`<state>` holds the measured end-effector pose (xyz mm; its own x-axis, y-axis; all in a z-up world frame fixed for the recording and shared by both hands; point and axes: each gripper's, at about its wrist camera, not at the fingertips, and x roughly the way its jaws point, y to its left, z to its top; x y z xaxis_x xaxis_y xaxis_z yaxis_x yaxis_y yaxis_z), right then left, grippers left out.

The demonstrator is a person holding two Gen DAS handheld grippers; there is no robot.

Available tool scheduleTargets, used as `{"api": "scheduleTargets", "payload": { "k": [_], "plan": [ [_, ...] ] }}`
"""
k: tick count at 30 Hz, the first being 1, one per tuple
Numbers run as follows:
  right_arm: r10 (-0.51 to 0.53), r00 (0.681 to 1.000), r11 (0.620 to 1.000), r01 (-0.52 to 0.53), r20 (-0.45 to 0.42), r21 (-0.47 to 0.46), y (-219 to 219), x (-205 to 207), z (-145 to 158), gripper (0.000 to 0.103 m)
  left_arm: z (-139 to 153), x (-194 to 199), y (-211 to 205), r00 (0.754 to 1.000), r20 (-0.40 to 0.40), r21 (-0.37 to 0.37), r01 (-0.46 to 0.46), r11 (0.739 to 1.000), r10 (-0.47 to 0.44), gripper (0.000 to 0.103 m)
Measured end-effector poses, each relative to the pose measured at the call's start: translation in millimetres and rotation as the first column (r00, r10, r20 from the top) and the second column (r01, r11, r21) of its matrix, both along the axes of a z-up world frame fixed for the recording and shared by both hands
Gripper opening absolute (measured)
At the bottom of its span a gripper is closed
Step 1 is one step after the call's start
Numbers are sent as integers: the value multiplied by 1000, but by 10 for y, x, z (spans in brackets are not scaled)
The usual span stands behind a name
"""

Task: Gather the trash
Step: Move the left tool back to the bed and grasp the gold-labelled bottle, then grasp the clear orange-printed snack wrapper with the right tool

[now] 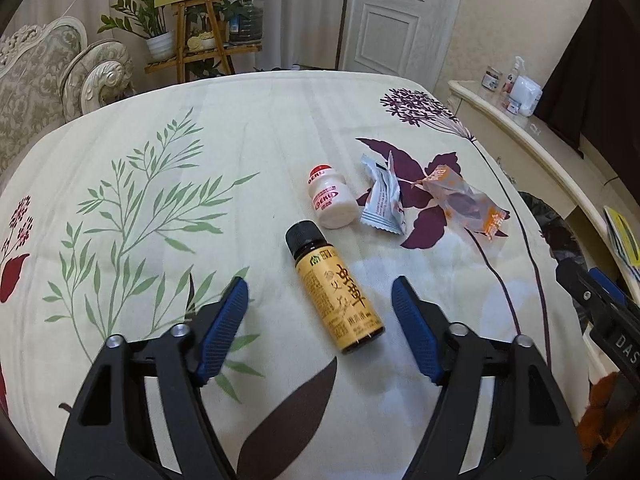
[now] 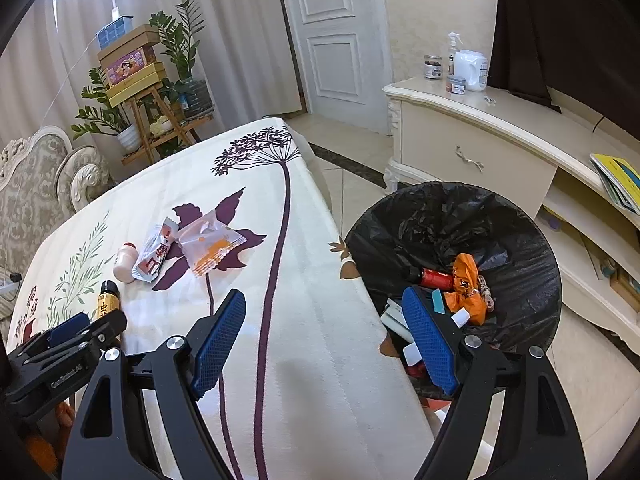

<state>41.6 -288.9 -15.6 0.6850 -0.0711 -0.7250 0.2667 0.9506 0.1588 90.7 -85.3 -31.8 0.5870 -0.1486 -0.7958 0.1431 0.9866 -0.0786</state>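
My left gripper is open, its blue fingers on either side of a brown bottle with a yellow label that lies on the floral tablecloth. Beyond it lie a small white drink bottle with a red cap, a grey wrapper and a clear orange wrapper. My right gripper is open and empty, over the table's right edge beside the black-lined trash bin, which holds several pieces of trash. The same bottles and wrappers show far left in the right wrist view.
A cream cabinet with jars and a spray bottle stands right of the bin. A sofa and a plant stand are behind the table. A white door is at the back.
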Motion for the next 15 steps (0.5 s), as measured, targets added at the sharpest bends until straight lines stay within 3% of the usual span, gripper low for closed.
{"api": "scheduleTargets", "payload": {
  "k": [4,6,9,15],
  "plan": [
    [12,1000,1000,-12,-4,-2,29,27,7,78,-18,27,23,1000,-4,-5,16,1000,-16,47],
    [21,1000,1000,-21,-4,-6,62,43,13,78,-20,22,38,1000,-4,-17,29,999,-29,30],
    [32,999,999,-32,-4,-10,108,72,22,78,-22,16,63,999,-1,-29,53,998,-53,23],
    [55,999,998,-55,-1,-25,204,130,53,78,-1,-54,186,997,15,-14,72,997,-72,23]
  ]
}}
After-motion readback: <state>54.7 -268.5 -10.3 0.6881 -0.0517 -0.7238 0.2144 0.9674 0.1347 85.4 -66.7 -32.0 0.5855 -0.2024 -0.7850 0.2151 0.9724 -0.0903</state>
